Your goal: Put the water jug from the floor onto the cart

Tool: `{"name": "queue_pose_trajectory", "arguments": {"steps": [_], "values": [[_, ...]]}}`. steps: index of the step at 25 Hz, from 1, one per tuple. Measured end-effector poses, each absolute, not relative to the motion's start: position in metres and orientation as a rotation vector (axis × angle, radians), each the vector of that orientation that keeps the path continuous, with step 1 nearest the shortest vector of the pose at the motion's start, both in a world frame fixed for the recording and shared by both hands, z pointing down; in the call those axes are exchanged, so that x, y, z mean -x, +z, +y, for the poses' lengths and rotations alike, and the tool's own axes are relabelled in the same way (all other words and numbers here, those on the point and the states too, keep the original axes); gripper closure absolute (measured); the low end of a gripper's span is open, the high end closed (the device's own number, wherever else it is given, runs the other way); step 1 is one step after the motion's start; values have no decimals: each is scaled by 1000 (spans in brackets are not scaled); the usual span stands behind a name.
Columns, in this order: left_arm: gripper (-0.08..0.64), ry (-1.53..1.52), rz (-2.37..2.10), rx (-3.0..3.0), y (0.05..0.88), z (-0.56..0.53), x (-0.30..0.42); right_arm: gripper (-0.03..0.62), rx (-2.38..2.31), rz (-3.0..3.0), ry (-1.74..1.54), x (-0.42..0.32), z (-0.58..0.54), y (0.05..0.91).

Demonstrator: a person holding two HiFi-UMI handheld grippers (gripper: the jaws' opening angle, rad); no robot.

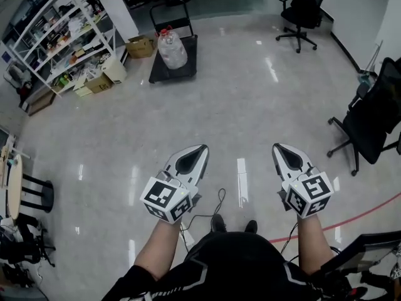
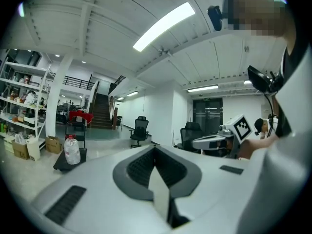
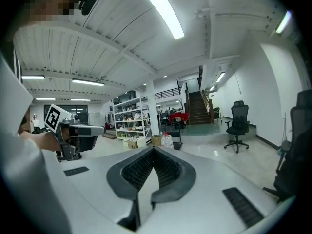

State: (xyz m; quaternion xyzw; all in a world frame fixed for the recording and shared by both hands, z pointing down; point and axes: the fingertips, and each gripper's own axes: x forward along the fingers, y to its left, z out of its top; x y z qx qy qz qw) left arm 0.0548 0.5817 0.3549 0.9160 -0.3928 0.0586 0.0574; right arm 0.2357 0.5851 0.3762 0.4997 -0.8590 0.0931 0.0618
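Left gripper [image 1: 199, 150] and right gripper [image 1: 279, 149] are both closed and empty, well apart from the water jug [image 1: 171, 47], which seems to stand mid-deck on the cart [image 1: 156, 73] across the floor [image 1: 238, 105]. Any further handling probably needs the jaws opened before arrival, approaching from the cart's handle-free edge.

clear water jug [image 1: 171, 49], black cart [image 1: 175, 68]

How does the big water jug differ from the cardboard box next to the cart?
The water jug is clear plastic with a red cap; the cardboard box is brown. The jug is rounded, the box square-edged. The jug stands on the black cart; the box sits on the floor to the cart's left in the head view. Both are near the white shelves.
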Motion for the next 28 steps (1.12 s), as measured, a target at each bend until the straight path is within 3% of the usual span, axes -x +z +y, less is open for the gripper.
{"name": "queue_pose_trajectory", "arguments": {"steps": [28], "values": [[558, 114, -1210, -2800, 330, 603, -60, 591, -1493, -2609, 170, -229, 600, 339]]}}
